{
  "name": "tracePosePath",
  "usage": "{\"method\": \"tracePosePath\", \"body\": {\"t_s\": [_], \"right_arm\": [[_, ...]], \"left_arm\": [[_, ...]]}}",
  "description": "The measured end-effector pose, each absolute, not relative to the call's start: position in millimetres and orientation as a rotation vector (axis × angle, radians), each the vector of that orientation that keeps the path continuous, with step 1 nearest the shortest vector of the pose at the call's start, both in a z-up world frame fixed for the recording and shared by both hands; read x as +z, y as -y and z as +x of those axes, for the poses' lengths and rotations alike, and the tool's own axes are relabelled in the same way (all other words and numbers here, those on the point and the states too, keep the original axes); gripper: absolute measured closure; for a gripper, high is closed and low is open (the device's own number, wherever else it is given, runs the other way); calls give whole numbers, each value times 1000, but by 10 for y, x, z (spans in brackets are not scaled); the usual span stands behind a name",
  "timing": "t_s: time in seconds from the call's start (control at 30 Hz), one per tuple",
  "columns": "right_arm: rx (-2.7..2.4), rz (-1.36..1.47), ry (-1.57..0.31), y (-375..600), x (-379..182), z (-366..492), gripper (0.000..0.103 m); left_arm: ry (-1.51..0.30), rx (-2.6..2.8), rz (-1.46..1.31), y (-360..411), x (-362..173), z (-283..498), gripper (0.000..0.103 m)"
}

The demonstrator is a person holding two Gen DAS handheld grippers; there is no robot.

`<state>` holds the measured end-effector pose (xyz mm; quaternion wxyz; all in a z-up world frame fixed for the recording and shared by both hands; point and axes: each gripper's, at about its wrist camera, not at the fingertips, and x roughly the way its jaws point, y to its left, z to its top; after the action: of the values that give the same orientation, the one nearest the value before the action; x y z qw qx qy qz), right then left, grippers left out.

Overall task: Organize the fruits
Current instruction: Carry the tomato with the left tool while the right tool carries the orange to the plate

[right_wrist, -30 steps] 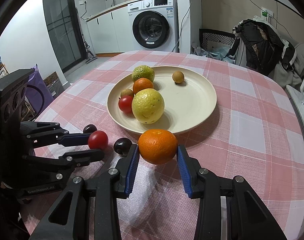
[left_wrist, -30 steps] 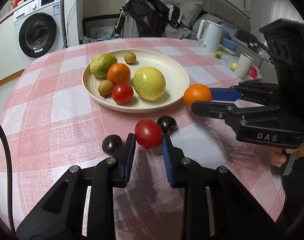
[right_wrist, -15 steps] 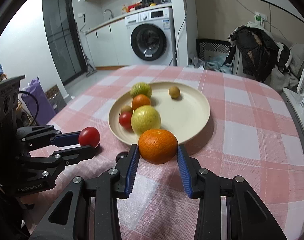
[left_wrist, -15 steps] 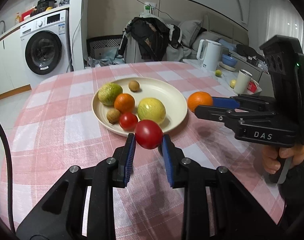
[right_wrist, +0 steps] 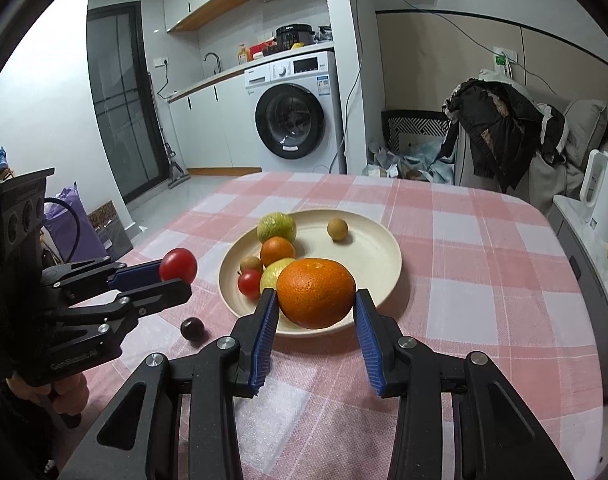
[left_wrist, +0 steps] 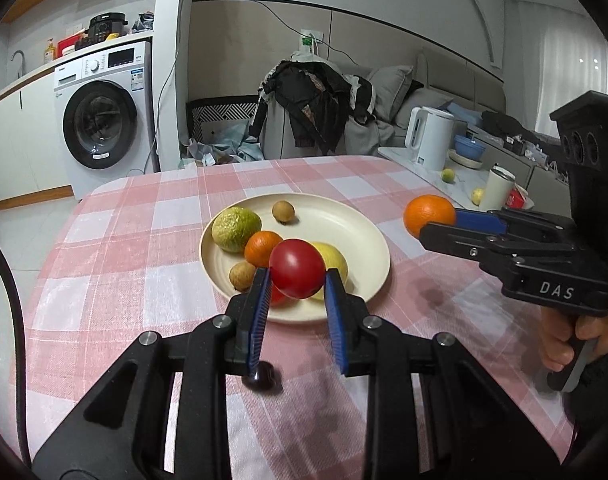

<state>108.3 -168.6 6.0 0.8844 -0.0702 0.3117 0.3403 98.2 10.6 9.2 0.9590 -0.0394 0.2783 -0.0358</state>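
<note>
My left gripper is shut on a red tomato and holds it in the air above the near rim of the cream plate. My right gripper is shut on an orange, held above the plate's near edge. The plate holds a green fruit, a small orange, a yellow fruit, two small brown fruits and another tomato. A dark plum lies on the cloth below my left gripper; it also shows in the right wrist view.
The table has a pink checked cloth. A side counter at the right holds a white kettle, a cup and small fruits. A washing machine and a chair with dark clothes stand beyond the table.
Both grippers have risen from the table with their fruits, the tomato and the orange. The plate and the plums now lie lower and farther away in both views.
</note>
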Motion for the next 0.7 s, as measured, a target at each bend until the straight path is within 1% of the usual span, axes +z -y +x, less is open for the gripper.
{"method": "tracePosePath", "body": {"t_s": [0.33,0.7], "right_arm": [[702,-100,-619,1715,134,1221,63],[676,-25,-630,1687,31,1567,63]], "left_arm": [[-578,-83,-71,-28,-8,1183,79],[-588,-67,-99,-44,-124,1432,79]]}}
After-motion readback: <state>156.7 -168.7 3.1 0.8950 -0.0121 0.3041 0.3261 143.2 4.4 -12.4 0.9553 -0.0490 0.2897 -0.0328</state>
